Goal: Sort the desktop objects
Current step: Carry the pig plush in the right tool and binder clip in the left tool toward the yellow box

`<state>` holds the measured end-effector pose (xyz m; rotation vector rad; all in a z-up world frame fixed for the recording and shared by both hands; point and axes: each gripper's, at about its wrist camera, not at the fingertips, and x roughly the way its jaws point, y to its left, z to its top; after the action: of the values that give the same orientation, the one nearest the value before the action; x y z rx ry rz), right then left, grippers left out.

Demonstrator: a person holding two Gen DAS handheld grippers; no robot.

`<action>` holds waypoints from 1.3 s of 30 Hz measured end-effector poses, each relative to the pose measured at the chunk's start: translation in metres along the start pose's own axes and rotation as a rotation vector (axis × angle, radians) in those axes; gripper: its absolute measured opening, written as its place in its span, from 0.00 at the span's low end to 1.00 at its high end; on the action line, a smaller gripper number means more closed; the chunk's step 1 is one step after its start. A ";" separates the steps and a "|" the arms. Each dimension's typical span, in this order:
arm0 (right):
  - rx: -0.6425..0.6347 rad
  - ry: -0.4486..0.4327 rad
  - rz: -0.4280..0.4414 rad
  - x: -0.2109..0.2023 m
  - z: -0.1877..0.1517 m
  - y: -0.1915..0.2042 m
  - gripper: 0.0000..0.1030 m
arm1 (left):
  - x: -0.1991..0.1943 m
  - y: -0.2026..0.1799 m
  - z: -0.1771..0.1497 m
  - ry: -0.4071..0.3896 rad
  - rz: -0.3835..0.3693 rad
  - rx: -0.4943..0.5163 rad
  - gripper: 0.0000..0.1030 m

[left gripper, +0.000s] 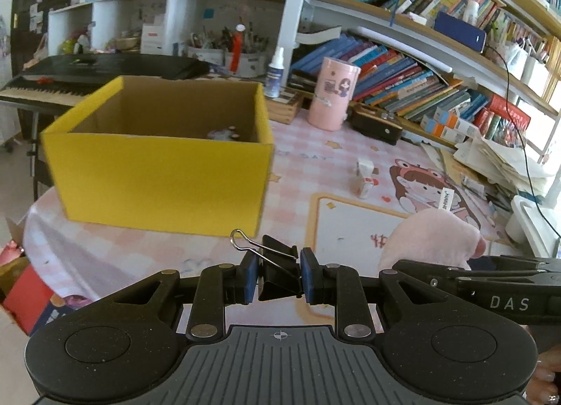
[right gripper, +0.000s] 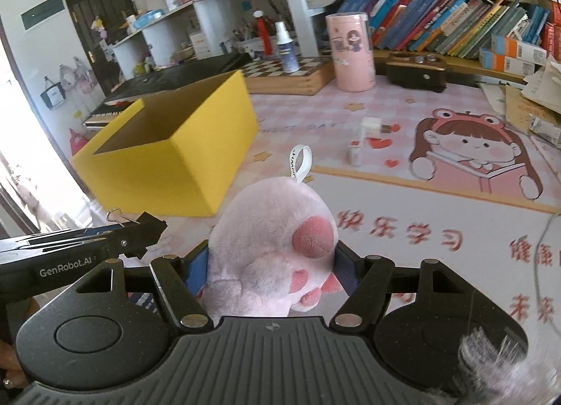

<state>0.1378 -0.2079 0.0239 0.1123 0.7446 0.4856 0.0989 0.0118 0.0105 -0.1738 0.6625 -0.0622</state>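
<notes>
Both grippers loaded: left gripper (left gripper: 279,277) pinches a black binder clip (left gripper: 279,270), right gripper (right gripper: 270,265) squeezes a pink plush paw (right gripper: 271,247). Yellow box (left gripper: 157,173) sits ahead of both, w/ some small items already inside. Neither dropped yet; small white bits (right gripper: 364,140) beyond the fingers look left to sort.

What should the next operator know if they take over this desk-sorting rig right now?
Left tongs: shut on a black metal binder clip.
Right tongs: shut on a pink plush paw toy.
Both are held above the pink patterned desk mat, short of the open yellow cardboard box.
Done: the box already holds at least one small pale item, hard to identify.
Left: drop the clip and plush in the box, then probably the small white items lying on the mat.
</notes>
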 end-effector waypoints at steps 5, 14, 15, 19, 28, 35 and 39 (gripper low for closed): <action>-0.008 0.008 0.012 -0.002 -0.013 0.030 0.67 | -0.020 0.022 -0.010 -0.005 0.014 -0.009 0.23; -0.043 0.020 0.048 -0.004 -0.032 0.077 0.67 | -0.047 0.059 -0.026 -0.007 0.045 -0.046 0.23; -0.046 0.020 0.051 -0.004 -0.034 0.082 0.67 | -0.049 0.062 -0.027 -0.010 0.049 -0.049 0.23; -0.058 0.021 0.066 -0.004 -0.039 0.099 0.67 | -0.060 0.075 -0.031 -0.024 0.064 -0.057 0.23; -0.091 0.018 0.095 0.001 -0.044 0.126 0.67 | -0.073 0.096 -0.034 -0.041 0.085 -0.068 0.23; -0.107 0.014 0.096 0.004 -0.044 0.139 0.67 | -0.078 0.105 -0.035 -0.051 0.084 -0.072 0.23; -0.121 0.015 0.100 0.007 -0.043 0.144 0.67 | -0.080 0.110 -0.036 -0.056 0.085 -0.078 0.23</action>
<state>0.0572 -0.0803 0.0266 0.0328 0.7244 0.6259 0.0140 0.1238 0.0116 -0.2219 0.6166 0.0503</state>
